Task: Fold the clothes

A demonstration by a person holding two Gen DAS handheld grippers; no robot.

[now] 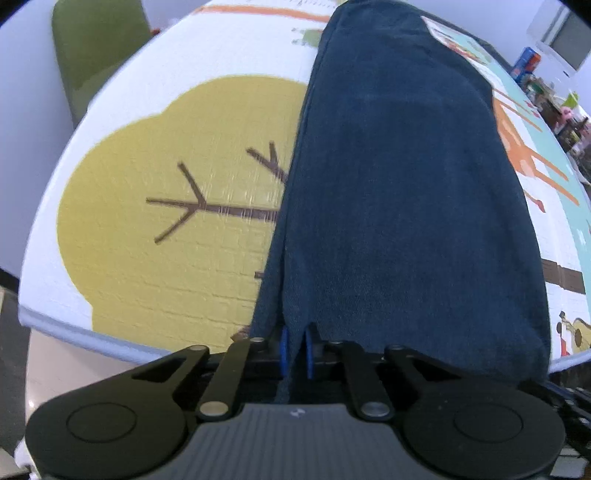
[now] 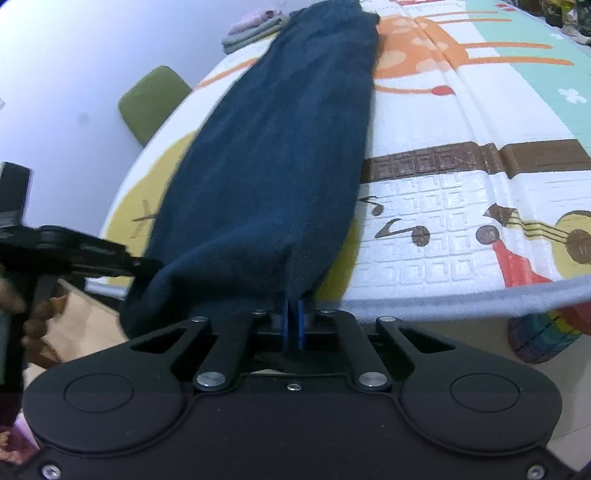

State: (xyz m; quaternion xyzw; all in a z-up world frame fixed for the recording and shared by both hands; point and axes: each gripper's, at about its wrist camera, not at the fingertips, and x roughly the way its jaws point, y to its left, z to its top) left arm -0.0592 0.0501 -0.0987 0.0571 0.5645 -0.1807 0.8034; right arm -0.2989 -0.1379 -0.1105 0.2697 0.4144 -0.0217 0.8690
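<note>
Garment [image 1: 399, 192], dark blue, stretched along the mat [image 1: 155, 122]; left gripper [image 1: 295, 350] and right gripper [image 2: 293, 325] each clamped on its near edge.

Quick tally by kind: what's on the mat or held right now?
Navy garment: 1, gripped at its near edge
Folded clothes pile: 1, far end of mat
Grippers: 2, left, right, both jaws closed on the garment
Total: 4

Left gripper [image 1: 295, 349]: black linkage arms, silver pivot screws, blue finger pads [image 1: 284, 347], ribbed grey housing. Right gripper [image 2: 292, 325]: same black links, silver screws, blue pads [image 2: 283, 323], smooth black housing.
</note>
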